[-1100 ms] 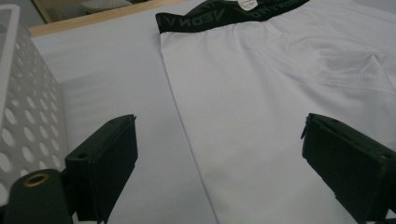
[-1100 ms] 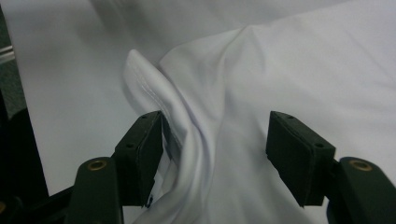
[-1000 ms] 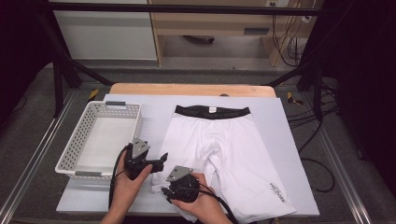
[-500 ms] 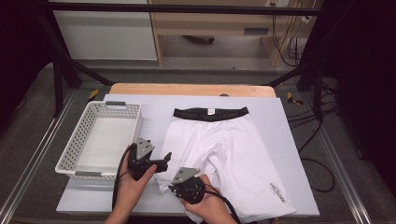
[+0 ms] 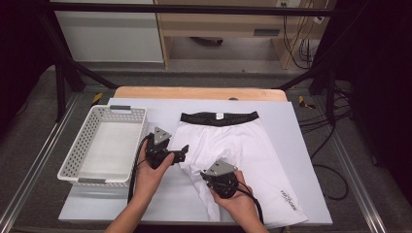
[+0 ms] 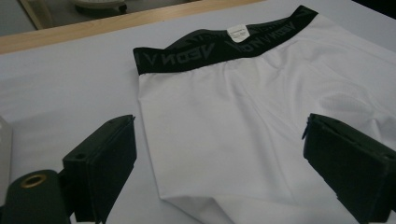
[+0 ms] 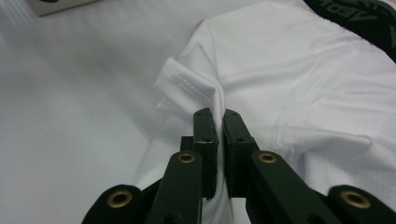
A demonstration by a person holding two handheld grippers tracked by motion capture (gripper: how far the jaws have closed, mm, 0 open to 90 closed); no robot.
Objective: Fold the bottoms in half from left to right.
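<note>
White shorts (image 5: 243, 150) flat on the worktop (image 5: 311, 121), black waistband (image 6: 219, 46) at the far side. Waistband lettering seen upside down in left gripper view, not read with confidence; small white tag (image 6: 238, 33) at its centre, print too small. Dark logo (image 5: 286, 200) on one leg, illegible. Right gripper (image 7: 218, 116) clamped tight on the hem of the near leg, cloth bunched between the jaws. Left gripper (image 5: 180, 151) wide open over the shorts' left edge, holding nothing. White basket (image 5: 80, 174) sits left.

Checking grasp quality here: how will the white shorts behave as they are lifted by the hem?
The white shorts look floppy: fabric bunches where the right claw pinches the hem. Probably light, so they should drape and trail, not hold shape.
</note>
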